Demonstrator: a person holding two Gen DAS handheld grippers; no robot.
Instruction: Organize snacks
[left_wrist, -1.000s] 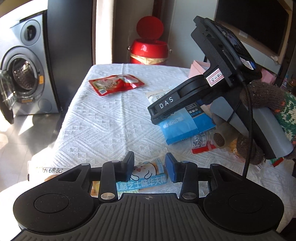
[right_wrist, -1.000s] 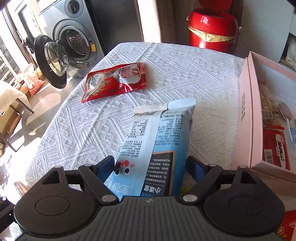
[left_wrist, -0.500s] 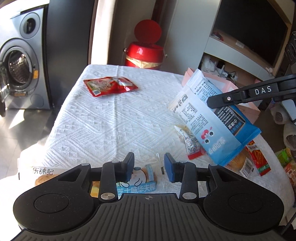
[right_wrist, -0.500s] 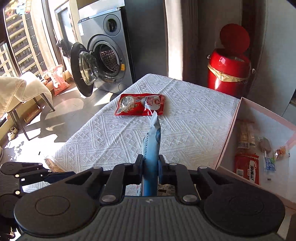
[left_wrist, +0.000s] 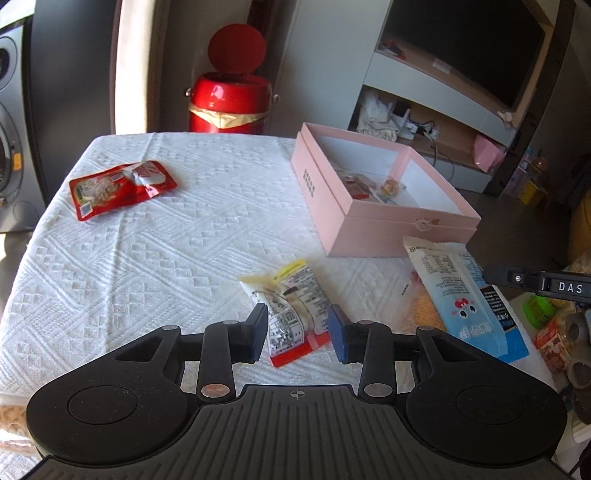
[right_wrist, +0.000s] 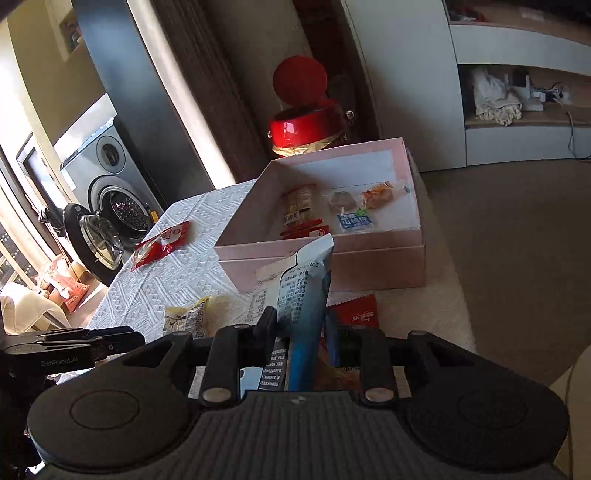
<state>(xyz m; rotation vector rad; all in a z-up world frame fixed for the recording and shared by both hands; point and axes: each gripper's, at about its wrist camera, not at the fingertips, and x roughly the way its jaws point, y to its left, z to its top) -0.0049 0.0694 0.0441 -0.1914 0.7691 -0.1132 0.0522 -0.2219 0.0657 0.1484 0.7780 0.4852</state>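
Note:
My right gripper (right_wrist: 301, 328) holds a blue and white snack bag (right_wrist: 303, 295) upright by its edge, just in front of the open pink box (right_wrist: 332, 262); its jaws are opening. In the left wrist view the same bag (left_wrist: 469, 302) hangs tilted near the box's front corner (left_wrist: 369, 225). My left gripper (left_wrist: 297, 332) is open above a yellow and clear snack packet (left_wrist: 291, 295) that lies on the white cloth, with the packet showing between its fingers. A red pouch (left_wrist: 118, 188) lies at the far left of the table.
The pink box holds several small snacks. An orange snack (left_wrist: 421, 314) and a red packet (right_wrist: 354, 314) lie near the box front. A red bin (left_wrist: 229, 99) stands behind the table, and a washing machine (right_wrist: 110, 206) with its door open is at the left.
The right gripper closed on the blue bag, lifted it and swung it right to the pink box. The left gripper moved right, from a blue-labelled packet to over the yellow one.

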